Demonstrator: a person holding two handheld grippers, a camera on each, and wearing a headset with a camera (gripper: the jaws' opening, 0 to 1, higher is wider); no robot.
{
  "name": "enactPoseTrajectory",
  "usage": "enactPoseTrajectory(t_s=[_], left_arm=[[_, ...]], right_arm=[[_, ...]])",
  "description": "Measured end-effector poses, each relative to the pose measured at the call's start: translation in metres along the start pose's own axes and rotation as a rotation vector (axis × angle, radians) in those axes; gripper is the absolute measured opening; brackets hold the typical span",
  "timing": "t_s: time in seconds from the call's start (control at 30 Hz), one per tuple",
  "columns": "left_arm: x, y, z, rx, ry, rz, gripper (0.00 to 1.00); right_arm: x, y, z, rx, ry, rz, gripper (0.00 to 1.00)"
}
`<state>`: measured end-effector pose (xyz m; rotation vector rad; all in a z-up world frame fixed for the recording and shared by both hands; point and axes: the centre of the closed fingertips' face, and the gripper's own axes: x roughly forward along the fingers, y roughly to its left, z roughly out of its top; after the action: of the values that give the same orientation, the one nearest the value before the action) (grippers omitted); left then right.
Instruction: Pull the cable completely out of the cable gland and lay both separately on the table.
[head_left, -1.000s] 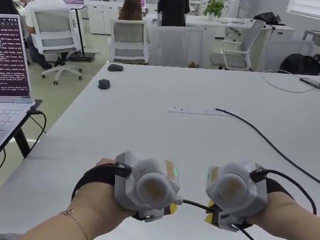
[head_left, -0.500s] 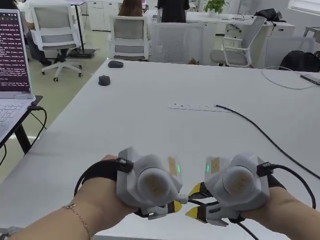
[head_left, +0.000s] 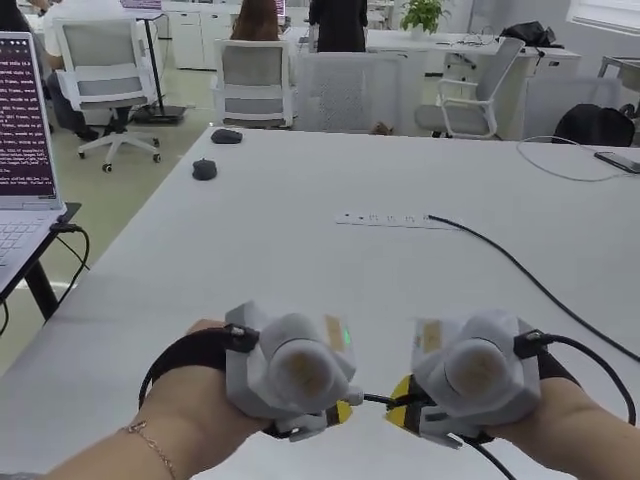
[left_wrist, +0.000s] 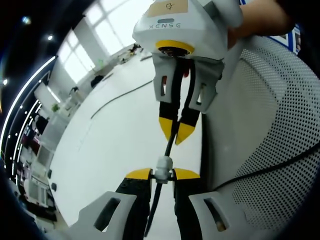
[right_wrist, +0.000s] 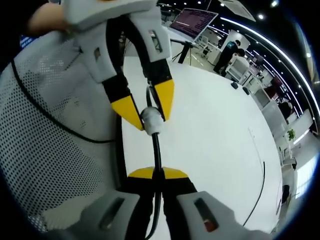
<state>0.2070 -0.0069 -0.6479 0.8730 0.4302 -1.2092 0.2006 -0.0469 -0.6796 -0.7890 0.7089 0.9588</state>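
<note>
Open-plan office here, with mesh-backed chairs (head_left: 255, 80) and more desks behind a big white worktop (head_left: 300, 270). A laptop (head_left: 25, 130) with a screen full of text sits on a side stand just off the worktop's left edge. A dark mouse (head_left: 204, 169) lies near the far-left corner. A white power strip (head_left: 385, 219) lies around the middle, with a black cord (head_left: 520, 275) running from it toward the right edge.

Everything we care about is at the near edge. The person holds both grippers close together there, tips pointing at each other. The left tongs (head_left: 338, 412) are clenched on the cable gland (left_wrist: 162, 168), a small pale fitting pinched right at the ends of the yellow tips. The right tongs (head_left: 400, 415) are clamped tight on the cable (head_left: 375, 400), the thin black one, just beside the gland on the side facing them. So the two sets of tips sit near each other with a short bit of cable bridging the gap.

The cable runs through the gland. In the left gripper view we see it go in on the side toward the right tongs and come out the back, down between the left jaws. In the right gripper view the black line runs from between the right jaws straight up into the gland. Both pieces are held over the near edge of the worktop; we can't tell how high off the surface.
</note>
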Motion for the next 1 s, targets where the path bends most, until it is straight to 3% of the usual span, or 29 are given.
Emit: enactPoseTrajectory(t_s=[0.27,0.67,0.73,1.0], left_arm=[[-0.004,0.023,-0.024,-0.069,0.090,0.091,0.17],[-0.008,0.033,-0.027,-0.127,0.081,0.125,0.17],[-0.009,0.034,-0.026,-0.130,0.077,0.126,0.17],[-0.012,0.038,-0.028,-0.142,0.075,0.140,0.17]], right_arm=[[-0.004,-0.018,-0.017,0.084,0.058,-0.069,0.02],[-0.021,-0.049,-0.040,0.210,0.094,-0.185,0.02],[-0.023,-0.052,-0.041,0.255,0.076,-0.189,0.02],[-0.036,-0.063,-0.047,0.281,0.091,-0.222,0.02]])
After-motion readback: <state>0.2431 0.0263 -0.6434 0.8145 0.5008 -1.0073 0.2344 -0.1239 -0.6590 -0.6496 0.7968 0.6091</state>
